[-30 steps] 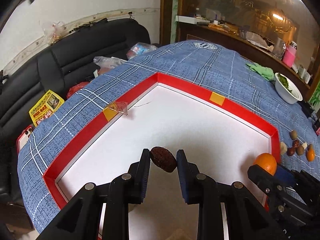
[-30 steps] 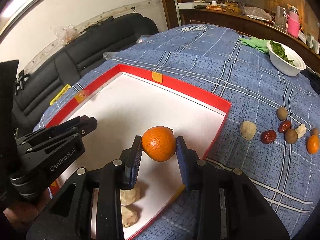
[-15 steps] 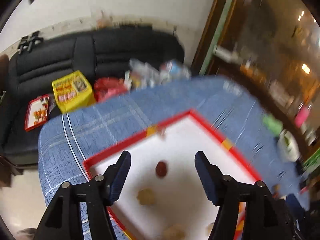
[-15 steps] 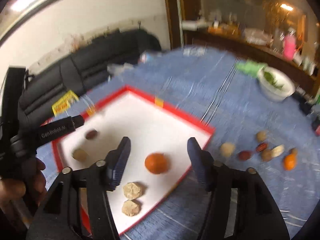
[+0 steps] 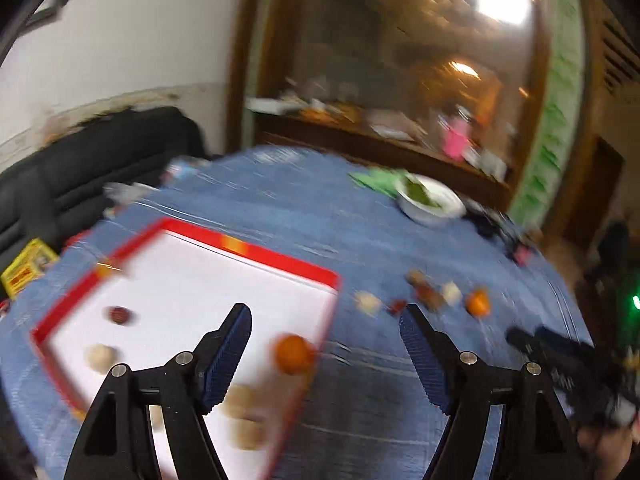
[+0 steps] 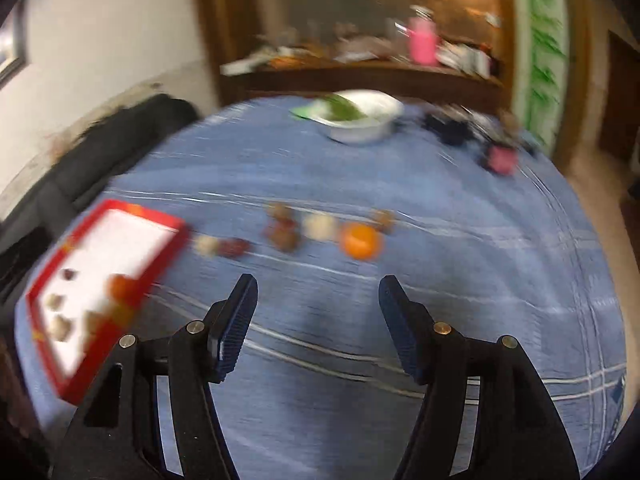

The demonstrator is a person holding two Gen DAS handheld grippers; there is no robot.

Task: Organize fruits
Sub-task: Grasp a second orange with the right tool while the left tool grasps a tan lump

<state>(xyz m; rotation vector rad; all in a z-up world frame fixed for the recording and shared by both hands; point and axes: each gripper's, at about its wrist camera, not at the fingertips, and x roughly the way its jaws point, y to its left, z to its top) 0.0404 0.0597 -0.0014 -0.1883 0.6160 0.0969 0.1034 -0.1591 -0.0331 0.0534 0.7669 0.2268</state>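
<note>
Both views are motion-blurred. A red-rimmed white tray [image 5: 256,254] lies on the blue plaid tablecloth and holds an orange [image 5: 294,354], a dark red date [image 5: 119,315] and several pale round pieces. The tray also shows at the left of the right wrist view [image 6: 160,216]. A row of loose fruits lies on the cloth, with a small orange [image 6: 359,241] [image 5: 478,303], red dates [image 6: 236,247] and brown and pale pieces. My left gripper [image 5: 326,354] is open and empty above the tray's right edge. My right gripper [image 6: 318,322] is open and empty, above bare cloth in front of the row.
A white bowl of greens [image 5: 430,200] [image 6: 360,120] stands far back on the table, with a green cloth beside it. Dark items and a pink object [image 6: 500,158] lie at the far right. A black sofa [image 5: 100,152] is to the left. A wooden sideboard stands behind.
Both grippers opened and let go: the date and the orange now lie in the tray. Both grippers rose and swung right; the right one now faces the row of loose fruits.
</note>
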